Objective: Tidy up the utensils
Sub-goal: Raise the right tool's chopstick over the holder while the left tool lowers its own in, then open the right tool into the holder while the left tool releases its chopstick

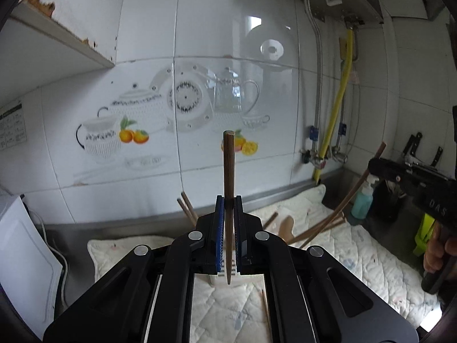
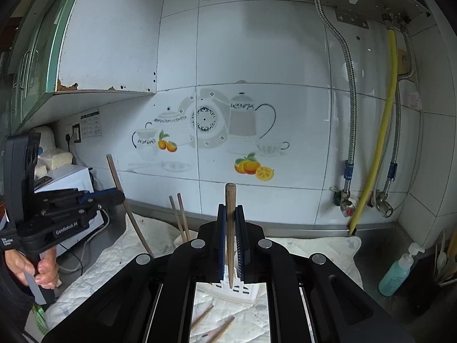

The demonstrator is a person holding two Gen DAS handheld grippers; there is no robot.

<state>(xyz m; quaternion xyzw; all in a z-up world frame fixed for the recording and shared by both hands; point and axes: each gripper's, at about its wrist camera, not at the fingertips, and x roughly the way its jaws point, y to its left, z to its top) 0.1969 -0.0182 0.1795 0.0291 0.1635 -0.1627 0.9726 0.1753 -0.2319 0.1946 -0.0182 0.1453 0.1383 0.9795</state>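
Observation:
My left gripper is shut on a brown wooden chopstick held upright, its thin tip pointing down over a white slotted utensil holder. My right gripper is shut on a lighter wooden chopstick, also upright over the white holder. Two chopsticks stand in the holder. Loose chopsticks lie on the quilted mat below. In the left wrist view the right gripper shows at the right with its chopstick. In the right wrist view the left gripper shows at the left.
A quilted white mat covers the steel counter. A blue soap bottle and dark knife rack stand at right. A white appliance sits at left. The tiled wall carries a yellow hose and valves.

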